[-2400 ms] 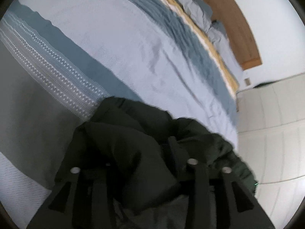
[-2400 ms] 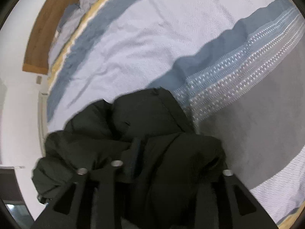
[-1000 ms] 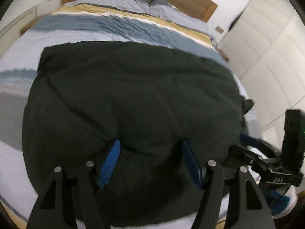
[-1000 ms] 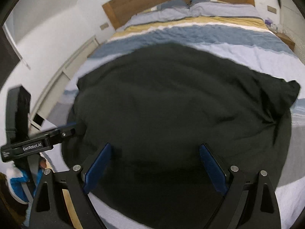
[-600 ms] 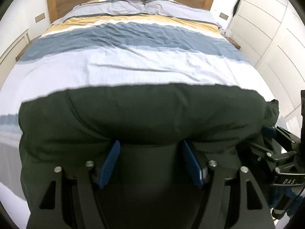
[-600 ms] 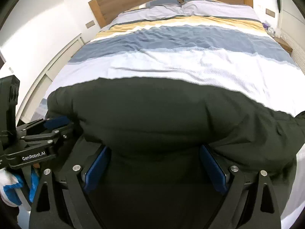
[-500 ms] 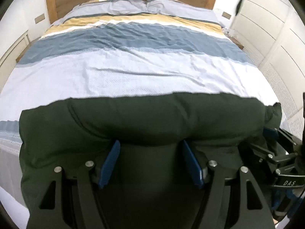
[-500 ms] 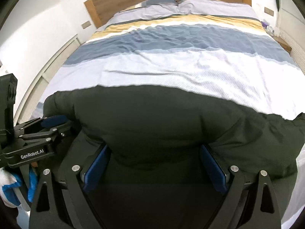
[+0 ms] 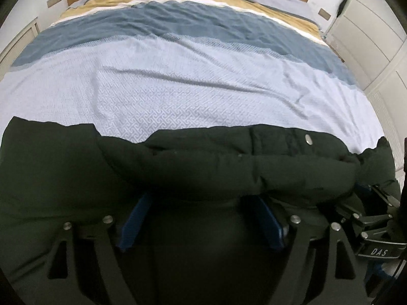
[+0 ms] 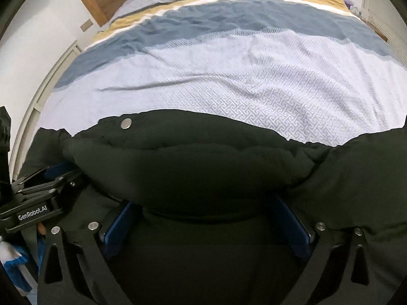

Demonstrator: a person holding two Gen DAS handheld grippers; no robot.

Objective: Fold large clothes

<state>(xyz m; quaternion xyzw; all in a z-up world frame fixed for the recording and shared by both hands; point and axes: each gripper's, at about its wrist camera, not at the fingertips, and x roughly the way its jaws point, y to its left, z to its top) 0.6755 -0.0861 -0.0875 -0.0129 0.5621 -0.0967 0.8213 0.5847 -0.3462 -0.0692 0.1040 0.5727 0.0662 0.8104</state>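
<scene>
A dark green padded jacket [image 9: 229, 160] lies spread across the near end of the bed, with a silver snap [image 9: 309, 139] on its upper fold. My left gripper [image 9: 201, 198] points down at it. Its jaws are opening, its blue pads [image 9: 134, 218] stand apart, and a thick fold bulges between them and covers the tips. In the right wrist view the same jacket [image 10: 190, 152] shows its snap [image 10: 126, 123]. My right gripper [image 10: 203, 203] is opening too, its pads [image 10: 292, 226] wide either side of the fold. Each gripper shows in the other's view, the right gripper [image 9: 376, 223] and the left gripper [image 10: 38, 198].
The bed cover [image 9: 203, 89] runs in pale blue, dark blue and yellow bands up to pillows and a wooden headboard [image 10: 96, 2]. White wardrobe doors [image 9: 368, 38] stand along the right side. A blue and white thing [image 10: 12, 261] sits low beside the bed's left edge.
The jacket, held spread above the bed a second ago, has come down onto its near end. Both grippers sank with it, and their pads now stand a little wider apart.
</scene>
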